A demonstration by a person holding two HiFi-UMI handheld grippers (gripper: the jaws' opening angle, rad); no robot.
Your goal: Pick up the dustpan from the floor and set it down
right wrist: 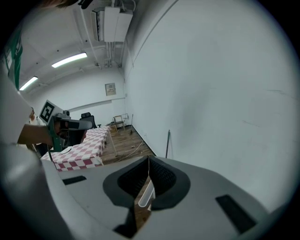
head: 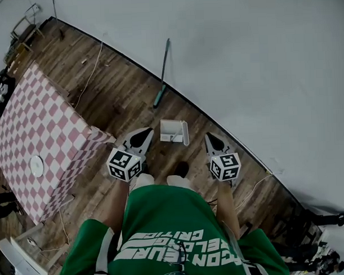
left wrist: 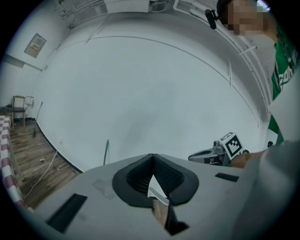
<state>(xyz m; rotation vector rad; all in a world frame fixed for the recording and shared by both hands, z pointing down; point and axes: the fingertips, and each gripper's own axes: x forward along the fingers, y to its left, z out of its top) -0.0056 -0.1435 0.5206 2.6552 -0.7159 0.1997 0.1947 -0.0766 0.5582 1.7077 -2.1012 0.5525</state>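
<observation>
The white dustpan [head: 174, 130] lies on the wooden floor close to the white wall, just ahead of the person's feet. My left gripper [head: 148, 132] hangs to the dustpan's left and my right gripper [head: 209, 137] to its right, both above the floor and apart from it. In the left gripper view the jaws [left wrist: 152, 157] meet at their tips with nothing held, and a bit of the dustpan [left wrist: 157, 192] shows below them. The right gripper [right wrist: 149, 159] is shut and empty too, with the dustpan's rim [right wrist: 146, 194] showing under its jaws.
A green-handled broom [head: 162, 74] leans against the wall beyond the dustpan. On the left stands a table with a red-and-white checked cloth [head: 31, 133], and a white plate [head: 36, 166] on it. Cables trail over the floor [head: 90, 75]. Chairs stand in the far corner [head: 23, 27].
</observation>
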